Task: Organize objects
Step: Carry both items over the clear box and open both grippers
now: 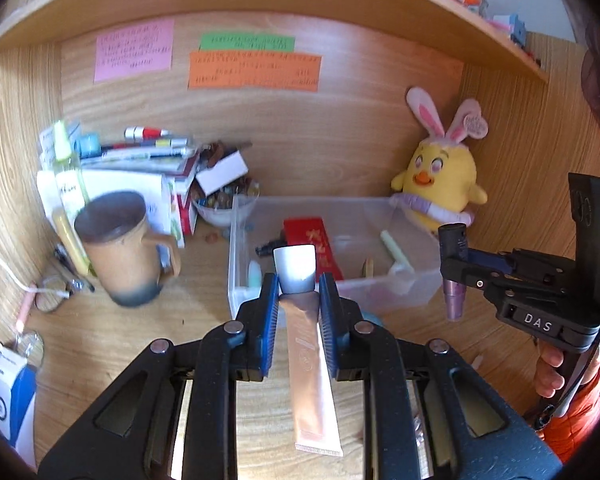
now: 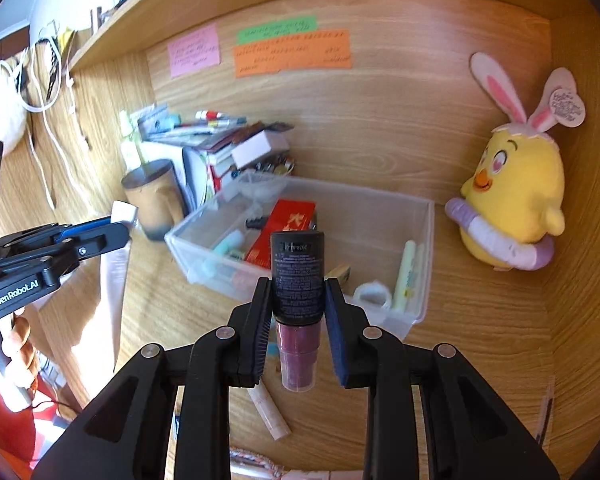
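My left gripper (image 1: 299, 285) is shut on a peach cosmetic tube (image 1: 314, 372) with a silver cap (image 1: 295, 268), held above the desk just in front of a clear plastic bin (image 1: 416, 280). My right gripper (image 2: 297, 286) is shut on a small bottle (image 2: 298, 280) with a black cap and a dark pink body, held in front of the same bin (image 2: 424, 256). The bin holds a red packet (image 2: 286, 226), highlighters and small items. The right gripper also shows at the right of the left wrist view (image 1: 454, 264); the left one shows at the left of the right wrist view (image 2: 116, 224).
A brown mug (image 1: 120, 248) stands left of the bin, with stacked books, pens and a bowl of small items (image 1: 220, 204) behind it. A yellow chick plush (image 2: 516, 196) sits at the back right. A pale stick (image 2: 268, 412) lies on the desk. Sticky notes hang on the back wall under a shelf.
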Demonstrator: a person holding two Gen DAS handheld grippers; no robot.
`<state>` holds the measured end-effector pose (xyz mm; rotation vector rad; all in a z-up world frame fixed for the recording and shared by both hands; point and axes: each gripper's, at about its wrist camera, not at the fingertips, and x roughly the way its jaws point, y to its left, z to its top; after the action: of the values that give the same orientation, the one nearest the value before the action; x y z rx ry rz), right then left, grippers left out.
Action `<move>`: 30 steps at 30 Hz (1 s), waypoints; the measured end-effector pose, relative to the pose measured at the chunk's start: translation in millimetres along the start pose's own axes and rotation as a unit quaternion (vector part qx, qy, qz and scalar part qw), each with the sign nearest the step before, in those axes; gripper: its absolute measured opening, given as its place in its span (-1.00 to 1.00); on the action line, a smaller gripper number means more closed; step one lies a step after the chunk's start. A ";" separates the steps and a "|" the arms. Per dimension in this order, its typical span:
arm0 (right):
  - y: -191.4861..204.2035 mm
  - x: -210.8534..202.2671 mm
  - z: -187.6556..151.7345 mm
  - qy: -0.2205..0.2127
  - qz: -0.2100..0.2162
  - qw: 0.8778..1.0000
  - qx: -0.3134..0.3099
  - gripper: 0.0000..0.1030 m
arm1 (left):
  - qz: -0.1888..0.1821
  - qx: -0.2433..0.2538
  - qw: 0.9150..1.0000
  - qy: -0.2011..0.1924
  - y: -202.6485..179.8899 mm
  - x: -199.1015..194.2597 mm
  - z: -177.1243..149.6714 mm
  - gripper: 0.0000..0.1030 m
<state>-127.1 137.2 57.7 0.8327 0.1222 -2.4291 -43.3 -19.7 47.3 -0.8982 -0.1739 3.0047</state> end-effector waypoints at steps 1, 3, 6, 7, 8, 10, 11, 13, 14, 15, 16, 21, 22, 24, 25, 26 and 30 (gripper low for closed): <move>-1.6 -1.2 3.0 -0.005 -0.001 1.000 0.002 -0.54 | 0.000 0.002 1.000 -0.005 -1.1 -0.7 3.6 -0.61; -4.6 -2.0 8.0 -0.010 -0.003 1.000 0.005 -0.55 | 0.002 0.006 1.000 -0.012 -2.9 -0.2 10.4 -0.61; -8.9 -1.5 15.7 -0.018 -0.008 1.000 0.009 -0.54 | 0.002 0.006 1.000 -0.017 -3.3 4.5 19.9 -0.61; -10.5 -0.9 18.5 -0.020 -0.008 1.000 0.010 -0.54 | 0.002 0.007 1.000 -0.018 -3.3 5.9 22.8 -0.61; -12.1 -0.2 20.9 -0.022 -0.009 1.000 0.012 -0.54 | 0.001 0.007 1.000 -0.019 -3.5 7.7 26.0 -0.61; -15.3 1.2 25.2 -0.024 -0.011 1.000 0.015 -0.54 | 0.003 0.008 1.000 -0.022 -3.7 12.0 32.9 -0.61; -17.0 1.8 27.3 -0.026 -0.013 0.999 0.016 -0.54 | 0.003 0.008 1.000 -0.024 -3.5 13.9 36.5 -0.61; -19.4 4.6 31.7 -0.028 -0.016 0.999 0.018 -0.54 | 0.006 0.009 1.000 -0.027 -3.0 18.5 43.7 -0.61; -20.5 5.4 32.8 -0.028 -0.017 0.999 0.019 -0.54 | 0.007 0.010 1.000 -0.028 -2.6 20.7 46.8 -0.61; -21.6 7.7 34.9 -0.028 -0.019 0.999 0.020 -0.54 | 0.008 0.010 1.000 -0.027 -1.9 23.7 50.1 -0.61; -22.3 9.4 36.4 -0.027 -0.021 0.999 0.020 -0.54 | 0.008 0.009 1.000 -0.026 -0.8 27.7 53.6 -0.61; -26.6 21.8 44.6 -0.022 -0.027 0.999 0.020 -0.54 | 0.008 0.007 1.000 -0.013 2.1 46.7 64.5 -0.61; -27.5 24.9 46.4 -0.020 -0.028 0.999 0.019 -0.54 | 0.008 0.007 1.000 -0.009 2.5 51.6 66.4 -0.61; -28.7 31.0 49.9 -0.016 -0.029 0.999 0.018 -0.54 | 0.006 0.005 1.000 -0.002 3.3 60.4 70.0 -0.61; -29.1 33.4 51.0 -0.014 -0.029 0.999 0.017 -0.54 | 0.005 0.003 1.000 0.002 4.0 65.5 72.1 -0.61; -29.7 36.3 52.1 -0.012 -0.030 0.999 0.016 -0.54 | 0.004 0.001 1.000 0.005 4.5 69.9 74.0 -0.61; -32.2 49.7 55.0 0.000 -0.034 0.999 0.010 -0.54 | -0.001 -0.009 1.000 0.022 7.9 88.3 81.1 -0.61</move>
<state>-206.3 125.9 69.6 0.8504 0.1278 -2.4987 -161.4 -33.3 65.5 -0.9650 -0.2015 2.9832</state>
